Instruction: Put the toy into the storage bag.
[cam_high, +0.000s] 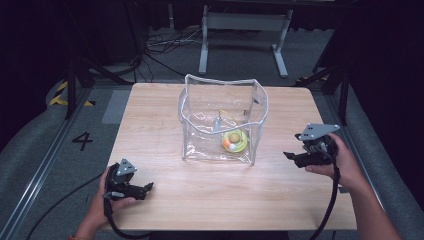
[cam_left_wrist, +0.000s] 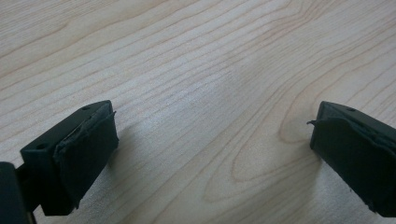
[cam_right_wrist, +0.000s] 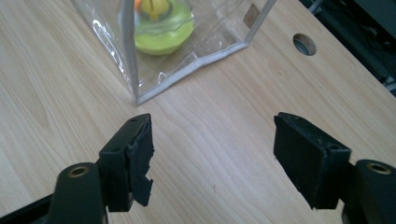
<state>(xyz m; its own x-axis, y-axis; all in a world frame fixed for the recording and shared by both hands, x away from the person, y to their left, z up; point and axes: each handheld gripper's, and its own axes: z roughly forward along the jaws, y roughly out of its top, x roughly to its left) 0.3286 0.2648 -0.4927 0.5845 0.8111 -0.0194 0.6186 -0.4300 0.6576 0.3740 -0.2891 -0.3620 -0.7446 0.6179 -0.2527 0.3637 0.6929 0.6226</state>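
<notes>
Two tools over a pale wooden worktop (cam_high: 165, 200), one per hand, both empty. Left tool (cam_high: 148, 188) low at the near left corner, gripped by the left hand (cam_high: 107, 197), jaws spread wide; bare wood grain between its black pads (cam_left_wrist: 86, 154) in the left gripper view, nothing pinched. Right tool (cam_high: 291, 157) at the right side, held by the right hand (cam_high: 340, 162), grey three-cornered plate (cam_high: 317, 131) on top, jaws likewise spread and aimed toward the bag. Nothing but worktop between its worn pads (cam_right_wrist: 140, 161) in the right gripper view.

Clear plastic bag (cam_high: 220, 117) upright at mid-worktop, white-edged, mouth open at the top, well apart from the left tool and near the right one without touching. Near bottom corner of the bag (cam_right_wrist: 140, 95) just beyond the right tool's left-hand jaw in the right gripper view. Inside, on the bag's floor toward its right front corner, a yellow-green round toy (cam_high: 234, 141) with an orange and a white bit on it, seen through the plastic; same toy (cam_right_wrist: 163, 28) close ahead in the right gripper view. Small grey item (cam_high: 218, 123) also inside the bag, too small to identify. Round hole (cam_right_wrist: 304, 44) in the worktop beyond the bag's corner. Cable trailing from each tool off the near edge.
</notes>
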